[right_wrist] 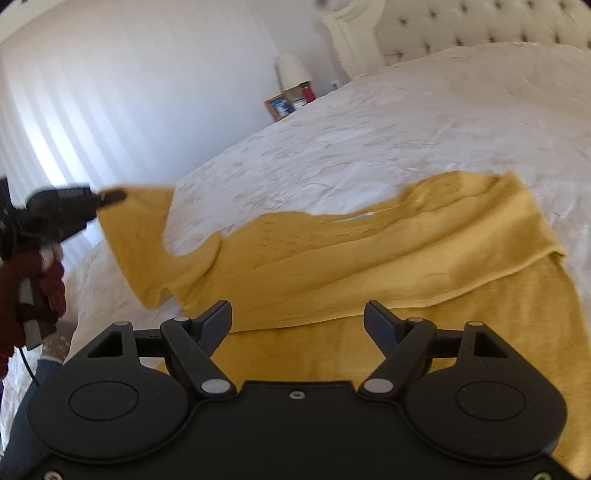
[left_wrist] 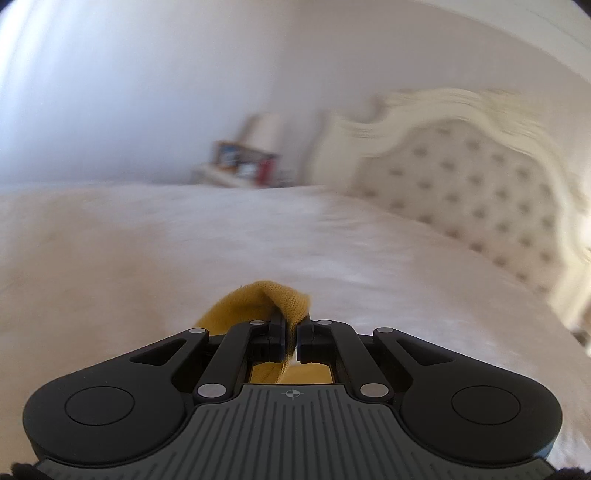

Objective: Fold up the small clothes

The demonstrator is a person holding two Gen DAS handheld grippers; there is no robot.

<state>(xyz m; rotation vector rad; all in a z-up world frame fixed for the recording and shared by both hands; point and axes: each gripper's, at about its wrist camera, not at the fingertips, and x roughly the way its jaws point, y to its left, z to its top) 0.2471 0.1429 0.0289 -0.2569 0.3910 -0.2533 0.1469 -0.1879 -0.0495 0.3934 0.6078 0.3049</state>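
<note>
**Left claw lifting a sleeve of the yellow top, right claw open over the body**

Step in hand, as I read it: a sleeve fold. The left claw (left_wrist: 291, 338) was shut tight on a bunched edge of the yellow knit top (right_wrist: 369, 258), cloth humped just ahead of its tips and trailing back under them. In the right wrist view that same left claw (right_wrist: 110, 195) sat far out to the left of the right claw, with the sleeve (right_wrist: 136, 236) hanging from it, raised off the bed (right_wrist: 369, 122). Left view was smeared, so fine detail there was lost.

The right claw (right_wrist: 297, 321) stood wide open, nothing between its fingers, pads touching nothing that I could see. The top's body lay spread directly ahead of and beneath it on the white bedspread, one layer already turned over across the middle. A headboard (right_wrist: 480, 33) stood well beyond, and a nightstand with a lamp (right_wrist: 293, 70) far ahead-left.

Next move, my guess: carry the sleeve inward across the body toward the right claw and lay it flat; the right claw would likely need to pin or smooth the body so it doesn't drag. Risk: the thin knit slipping or bunching.
</note>
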